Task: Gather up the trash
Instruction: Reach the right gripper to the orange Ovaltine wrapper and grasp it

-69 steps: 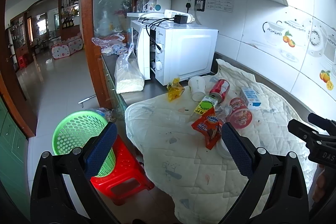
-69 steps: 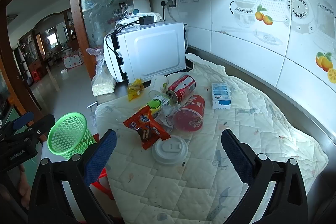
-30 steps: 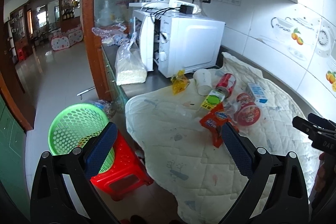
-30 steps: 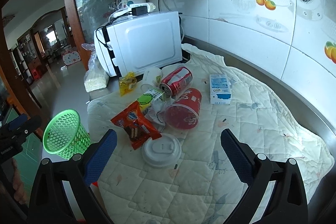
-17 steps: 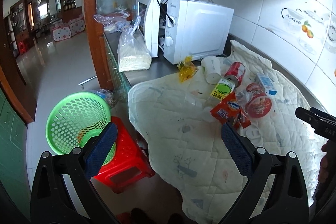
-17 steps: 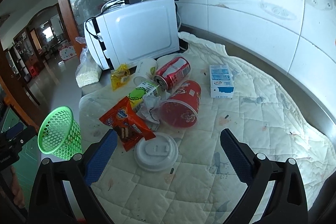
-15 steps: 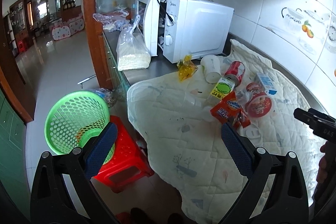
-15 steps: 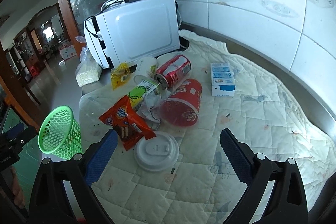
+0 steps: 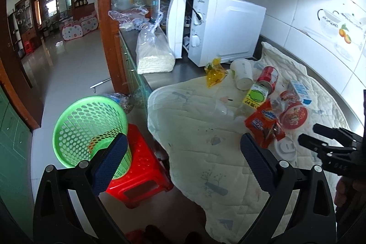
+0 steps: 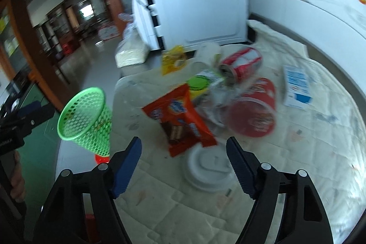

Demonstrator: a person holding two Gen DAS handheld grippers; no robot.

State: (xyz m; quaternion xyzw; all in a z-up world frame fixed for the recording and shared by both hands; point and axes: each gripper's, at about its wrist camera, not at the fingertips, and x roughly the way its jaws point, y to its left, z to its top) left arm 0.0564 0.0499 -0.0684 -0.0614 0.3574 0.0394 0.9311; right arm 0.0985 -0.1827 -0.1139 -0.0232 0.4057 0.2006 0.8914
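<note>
On the far left a green basket (image 9: 90, 129) stands on a red stool (image 9: 139, 177) on the floor, just off the tabletop's (image 9: 160, 77) left edge. Our left gripper (image 9: 180, 161) hangs over that gap, fingers spread wide with nothing between them.

The trash lies in a cluster mid-quilt (image 10: 320, 152): an orange snack wrapper (image 10: 178, 118), a white lid (image 10: 209, 172) nearest us, then a red noodle cup (image 10: 254, 111) on its side, a red can (image 10: 243, 63) and a small blue-and-white carton (image 10: 297, 86) to the right.

Our right gripper (image 10: 184, 166) is low over the wrapper and lid, its fingers having just been closing, still apart with nothing pinched. We judge this the reach for a first piece; next we need to settle on the wrapper or the lid, clamp, then carry it left to the basket.

The quilt right of the carton lies bare, the microwave (image 10: 199, 13) blocks the far side, and the basket's mouth is small.
</note>
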